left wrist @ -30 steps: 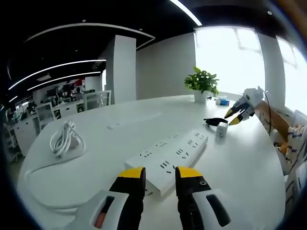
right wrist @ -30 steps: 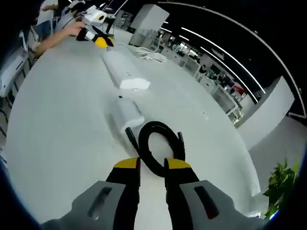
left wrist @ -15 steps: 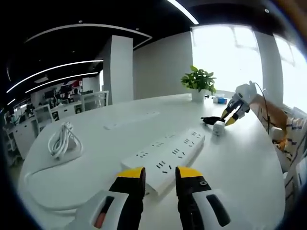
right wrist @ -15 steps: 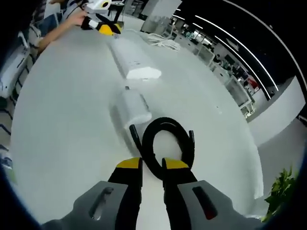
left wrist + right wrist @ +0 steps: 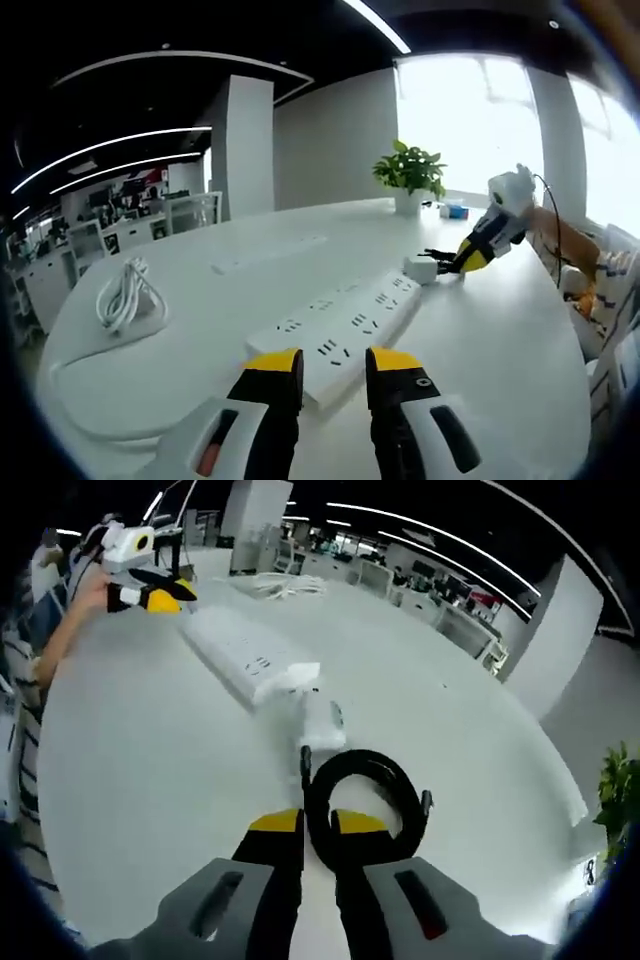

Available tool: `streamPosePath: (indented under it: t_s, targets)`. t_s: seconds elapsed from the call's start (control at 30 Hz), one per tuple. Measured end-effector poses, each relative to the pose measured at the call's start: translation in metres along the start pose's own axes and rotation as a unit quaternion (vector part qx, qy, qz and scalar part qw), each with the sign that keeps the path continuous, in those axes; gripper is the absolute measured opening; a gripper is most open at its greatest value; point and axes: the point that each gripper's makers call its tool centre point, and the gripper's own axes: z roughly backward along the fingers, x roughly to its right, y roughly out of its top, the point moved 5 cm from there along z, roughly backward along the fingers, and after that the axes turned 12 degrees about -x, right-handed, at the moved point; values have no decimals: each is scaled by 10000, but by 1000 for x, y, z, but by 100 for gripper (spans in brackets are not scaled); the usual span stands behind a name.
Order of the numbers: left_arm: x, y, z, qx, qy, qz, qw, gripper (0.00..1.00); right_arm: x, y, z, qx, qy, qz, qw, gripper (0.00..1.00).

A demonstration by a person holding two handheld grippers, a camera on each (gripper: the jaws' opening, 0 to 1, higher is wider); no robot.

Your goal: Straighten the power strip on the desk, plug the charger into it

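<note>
in the right gripper view, the right hand-held gripper (image 5: 303, 828) is nearest, its 2 yellow-tipped jaws pressed onto the coiled black cable (image 5: 363, 805) of the charger (image 5: 322, 721). the loop lies just ahead of the tips, and the white charger block sits beyond it on the white tabletop (image 5: 130, 770), touching or just short of the near end of the power strip (image 5: 245, 656); contact cannot be told. it is at the strip's end face, not over a socket, so i judge the plugging-in is not done. farther along, the left hand-held gripper (image 5: 150, 592) is at the strip's far end.

in the left gripper view, the left hand-held gripper (image 5: 333, 366) has its 2 jaws a little apart with nothing between them, just in front of the strip's near end. the power strip (image 5: 340, 332) is a long white bar with 2 rows of sockets, lying flat and running diagonally away. whether it counts as straightened is a judgement; it looks tidy but angled. at its far end sit the charger (image 5: 421, 268) and the right hand-held gripper (image 5: 470, 258). the strip's own white cord (image 5: 125, 296) lies bundled well apart, and a potted plant (image 5: 409, 174) stands farthest back.
</note>
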Motion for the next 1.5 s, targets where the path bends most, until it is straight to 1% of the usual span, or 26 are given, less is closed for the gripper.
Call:
streamPosePath:
  t_s: [0.07, 0.1, 0.13, 0.17, 0.27, 0.3, 0.33, 0.37, 0.4, 0.43, 0.47, 0.5, 0.53, 0.6, 0.7, 0.77, 0.83, 0.9, 1.0, 1.03, 1.07, 1.1, 1.23, 1.33, 1.47, 1.5]
  targets:
    - [0, 0, 0, 8, -13, 1, 10000, 25, -2, 1, -1, -33, -21, 177, 9998, 12]
    - [0, 0, 0, 11, -12, 1, 10000, 25, -1, 1, 0, -51, -70, 356, 9993, 12]
    - [0, 1, 1, 12, -2, -2, 10000, 25, 0, 1, 2, -14, -85, 420, 9991, 14]
    - [-1, 1, 1, 15, 4, -4, 10000, 25, 1, 0, 4, 1, -69, 425, 9991, 14]
    - [-1, 1, 1, 26, 5, 14, 10000, 25, 4, -6, 9, -39, -1, 689, 9976, 14]
    - [-1, 1, 1, 22, 9, 9, 10000, 25, 5, -10, 10, -147, -6, 889, 9959, 15]
    - [-1, 1, 1, 20, 11, -2, 10000, 25, 5, -11, 11, -129, -40, 1101, 9938, 15]
    - [0, 1, 1, 18, 8, -11, 10000, 25, 4, -12, 11, -123, -17, 1148, 9933, 15]
    - [0, 1, 1, 15, -5, -20, 10000, 25, 1, -15, 10, -245, 45, 1291, 9913, 15]
    - [1, 1, 0, 9, -19, -26, 10000, 25, 0, -15, 9, -278, 62, 1393, 9898, 16]
    - [1, 0, 0, 0, -29, -27, 10000, 25, -2, -16, 7, -293, 107, 1419, 9894, 16]
    - [1, 0, 0, -10, -37, -26, 10000, 25, -4, -17, 5, -337, 138, 1428, 9891, 19]
    - [1, 0, -1, -19, -47, -29, 10000, 25, -5, -16, 4, -340, 147, 1516, 9877, 19]
    - [2, 0, -1, -20, -73, -25, 10000, 25, -3, -13, 4, -370, 137, 1465, 9884, 16]
    - [2, 1, 0, -2, -81, -20, 10000, 25, 0, -12, 2, -319, 307, 1274, 9909, 15]
    - [0, 1, 1, 1, -52, -24, 10000, 25, 1, -13, 1, -303, 353, 1279, 9907, 15]
    - [-1, 2, 1, 7, -49, -26, 10000, 25, 3, -15, -1, -385, 298, 1388, 9891, 15]
    - [-1, 3, 1, 16, -59, -21, 10000, 25, 4, -14, -1, -365, 315, 1408, 9889, 15]
    - [-1, 3, 1, 14, -64, -31, 10000, 25, 3, -14, -1, -390, 406, 1385, 9888, 15]
    - [0, 3, 1, 10, -66, -36, 10000, 25, 2, -13, -1, -393, 490, 1354, 9888, 14]
    - [0, 3, 1, 6, -68, -42, 10000, 25, -3, -11, 0, -319, 698, 1236, 9894, 14]
    - [0, 3, 1, 3, -69, -45, 10000, 25, -5, -10, -1, -279, 803, 1136, 9899, 13]
    - [0, 3, 2, 13, -69, -47, 10000, 25, -9, -8, -2, -280, 860, 1075, 9901, 12]
    - [0, 2, 2, 8, -63, -43, 10000, 25, -14, -6, -3, -229, 976, 934, 9906, 11]
    - [2, 3, 2, 22, -80, -63, 9999, 25, -19, -1, -5, -139, 1186, 471, 9917, 9]
    - [2, 3, 2, 27, -85, -64, 9999, 25, -20, -1, -5, -119, 1223, 409, 9916, 9]
